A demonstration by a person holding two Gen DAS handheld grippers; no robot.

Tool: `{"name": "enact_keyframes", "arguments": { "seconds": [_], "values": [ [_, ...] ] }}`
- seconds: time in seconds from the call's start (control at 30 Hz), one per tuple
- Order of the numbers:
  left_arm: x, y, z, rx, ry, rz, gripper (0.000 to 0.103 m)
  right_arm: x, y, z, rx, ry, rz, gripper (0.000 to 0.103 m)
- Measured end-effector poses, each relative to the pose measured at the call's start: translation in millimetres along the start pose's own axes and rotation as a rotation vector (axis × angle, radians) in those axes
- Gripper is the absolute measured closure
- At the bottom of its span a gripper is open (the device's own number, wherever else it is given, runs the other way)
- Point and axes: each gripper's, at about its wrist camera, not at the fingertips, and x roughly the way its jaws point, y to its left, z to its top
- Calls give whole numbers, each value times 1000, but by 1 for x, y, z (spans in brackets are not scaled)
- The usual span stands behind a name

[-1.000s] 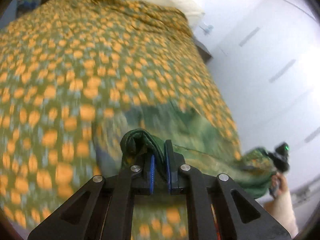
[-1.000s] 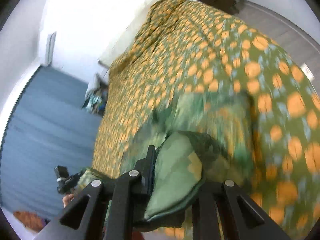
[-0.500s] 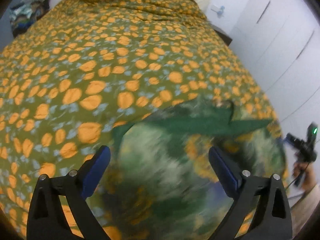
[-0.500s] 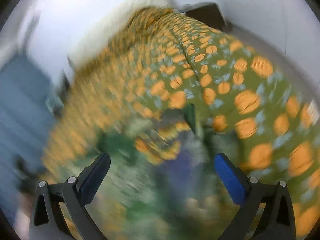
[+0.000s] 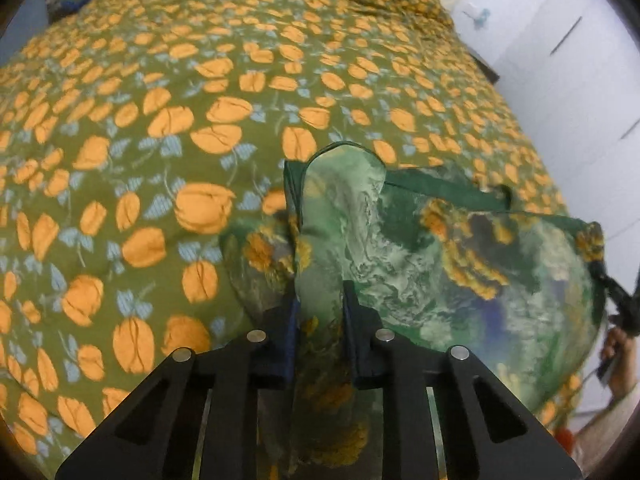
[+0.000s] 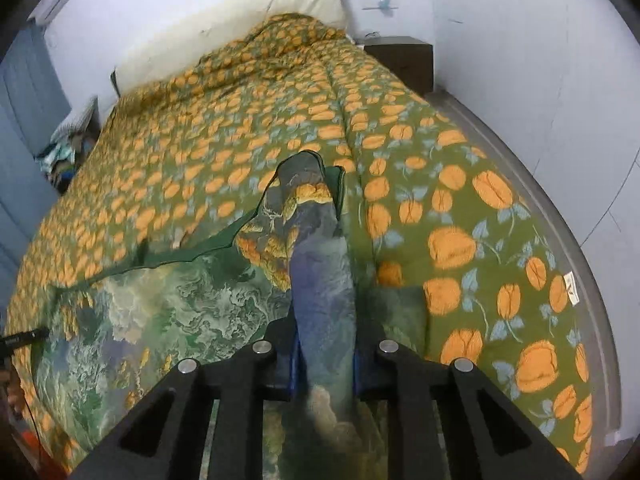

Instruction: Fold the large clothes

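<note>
We have just closed the left gripper and right gripper on bunched edges of the garment lying on the bed, mid-fold; next we judge both must lift together and carry the edge across evenly.

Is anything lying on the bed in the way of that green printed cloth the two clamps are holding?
Nothing visible does. The left gripper and right gripper have just closed on bunched folds of the green garment, pads pressing directly on the fabric. The floral bedspread beyond it shows only its own wrinkles.
</note>
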Motion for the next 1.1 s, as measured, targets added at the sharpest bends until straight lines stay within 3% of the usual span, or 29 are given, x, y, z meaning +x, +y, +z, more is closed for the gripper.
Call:
{"name": "enact_keyframes", "arguments": {
  "seconds": [0.07, 0.17, 0.23, 0.27, 0.3, 0.33, 0.37, 0.4, 0.43, 0.47, 0.5, 0.6, 0.7, 0.77, 0.87, 0.97, 1.1],
  "values": [
    [21, -9, -6, 59, -14, 86, 84, 20, 2, -6, 3, 40, -33, 85],
    [44, -12, -23, 112, -15, 142, 79, 68, 4, -34, -28, 131, -92, 84],
    [35, -17, -29, 145, -52, 160, 76, 75, 8, -44, -43, 103, -106, 83],
    [29, -18, -28, 152, -57, 166, 68, 72, 10, -44, -51, 81, -112, 80],
    [19, -18, -27, 161, -56, 180, 54, 69, 10, -44, -51, 73, -106, 79],
    [9, -18, -26, 161, -58, 192, 46, 62, 8, -44, -45, 60, -94, 72],
    [-7, -19, -27, 158, -78, 201, 37, 57, 5, -43, -36, 51, -81, 58],
    [-29, -21, -27, 164, -121, 202, 34, 50, 2, -42, -19, 40, -62, 48],
    [-45, -25, -27, 176, -158, 194, 31, 36, -2, -41, 3, 10, -42, 29],
    [-70, -36, -31, 203, -209, 172, 22, 23, -3, -42, 11, -29, -46, 22],
    [-84, -44, -33, 222, -237, 148, 13, 8, -3, -43, 9, -76, -52, 22],
    [-103, -88, -41, 324, -265, -15, 4, -33, 4, -54, -15, -179, -17, 22],
    [-66, -145, -42, 435, -156, -114, 4, -58, 20, -70, -17, -213, 48, 21],
    [-28, -173, -37, 458, -115, -119, 4, -65, 31, -83, -8, -225, 89, 21],
    [44, -193, -10, 357, -23, -79, 11, -74, 46, -108, -5, -242, 132, 21],
    [104, -199, 10, 237, 26, -16, 4, -79, 59, -134, -49, -272, 139, 21],
    [124, -212, 14, 294, 11, 64, 0, -79, 66, -148, -127, -292, 120, 20]
  ]
}}
